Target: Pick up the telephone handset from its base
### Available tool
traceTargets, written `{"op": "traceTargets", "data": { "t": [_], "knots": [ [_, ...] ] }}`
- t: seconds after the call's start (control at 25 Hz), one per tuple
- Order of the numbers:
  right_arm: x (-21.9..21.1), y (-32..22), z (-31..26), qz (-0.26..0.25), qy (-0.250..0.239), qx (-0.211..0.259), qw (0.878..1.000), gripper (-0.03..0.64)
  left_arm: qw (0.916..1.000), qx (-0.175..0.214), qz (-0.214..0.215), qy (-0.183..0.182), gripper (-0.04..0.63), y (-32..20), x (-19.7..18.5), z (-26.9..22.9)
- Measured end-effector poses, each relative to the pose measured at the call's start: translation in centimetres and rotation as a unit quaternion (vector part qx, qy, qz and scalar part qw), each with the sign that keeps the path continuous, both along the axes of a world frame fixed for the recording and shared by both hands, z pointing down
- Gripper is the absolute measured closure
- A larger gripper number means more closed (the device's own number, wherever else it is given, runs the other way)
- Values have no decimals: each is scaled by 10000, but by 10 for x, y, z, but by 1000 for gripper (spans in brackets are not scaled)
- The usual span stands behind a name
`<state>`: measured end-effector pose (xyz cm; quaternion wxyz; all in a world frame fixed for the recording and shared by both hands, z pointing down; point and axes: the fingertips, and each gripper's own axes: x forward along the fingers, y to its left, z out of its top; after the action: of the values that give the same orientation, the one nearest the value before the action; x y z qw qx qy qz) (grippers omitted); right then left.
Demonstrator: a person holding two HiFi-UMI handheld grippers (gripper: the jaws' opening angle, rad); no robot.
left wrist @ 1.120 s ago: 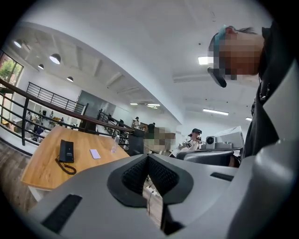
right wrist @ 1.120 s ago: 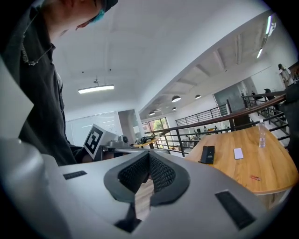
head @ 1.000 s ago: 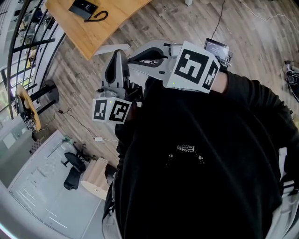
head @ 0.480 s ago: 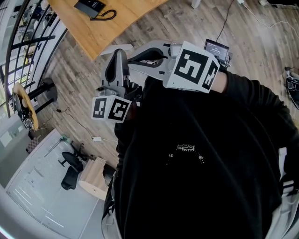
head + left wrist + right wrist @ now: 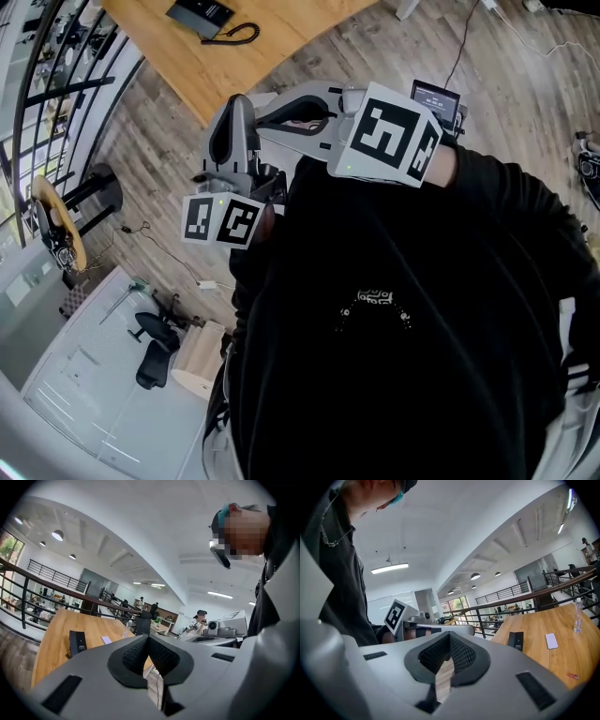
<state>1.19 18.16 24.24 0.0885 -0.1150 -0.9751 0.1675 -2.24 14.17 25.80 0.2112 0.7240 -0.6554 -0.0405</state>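
Wooden table (image 5: pixel 50 645), telephone (image 5: pixel 77 642) well beyond left tongs (image 5: pixel 149 638)

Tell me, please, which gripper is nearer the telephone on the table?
Left, slightly. The left gripper points toward the table, telephone ahead to its left; the right gripper is beside it, farther off. Both are well short.

Bright, even light all round. Round lamps (image 5: pixel 57 535) glow above the wooden table (image 5: pixel 49 641), and daylight floods in from the window (image 5: pixel 8 545) left of it. The telephone (image 5: pixel 202 13) on it looks crisp. Edges bow hard; the gripper views' corners go black.
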Motion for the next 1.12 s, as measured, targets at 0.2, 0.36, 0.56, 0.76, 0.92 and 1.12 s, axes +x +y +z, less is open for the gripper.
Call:
{"op": "traceTargets", "data": {
  "t": [0.2, 0.36, 0.56, 0.76, 0.92, 1.12],
  "knots": [
    [-39, 2, -1, 56, 18, -30, 10000, 598, 9998, 46, 201, 55, 597, 5, -34, -5],
    [-65, 10, 2, 49, 118, -60, 9999, 598, 9996, 51, 239, 152, 597, 14, -58, -1],
    [-102, 29, 9, -47, 247, 57, 9997, 598, 9995, 98, 231, 203, 597, 34, -94, 8],
    [-135, 44, 20, -218, 420, 123, 9988, 598, 9989, 136, 127, 430, 597, 50, -126, 21],
    [-161, 56, 22, -493, 438, 181, 9977, 598, 9994, 221, 277, 55, 597, 60, -150, 20],
    [-199, 54, 28, -539, 483, 252, 9971, 598, 9993, 204, 199, 241, 597, 71, -184, 30]
  ]
}}
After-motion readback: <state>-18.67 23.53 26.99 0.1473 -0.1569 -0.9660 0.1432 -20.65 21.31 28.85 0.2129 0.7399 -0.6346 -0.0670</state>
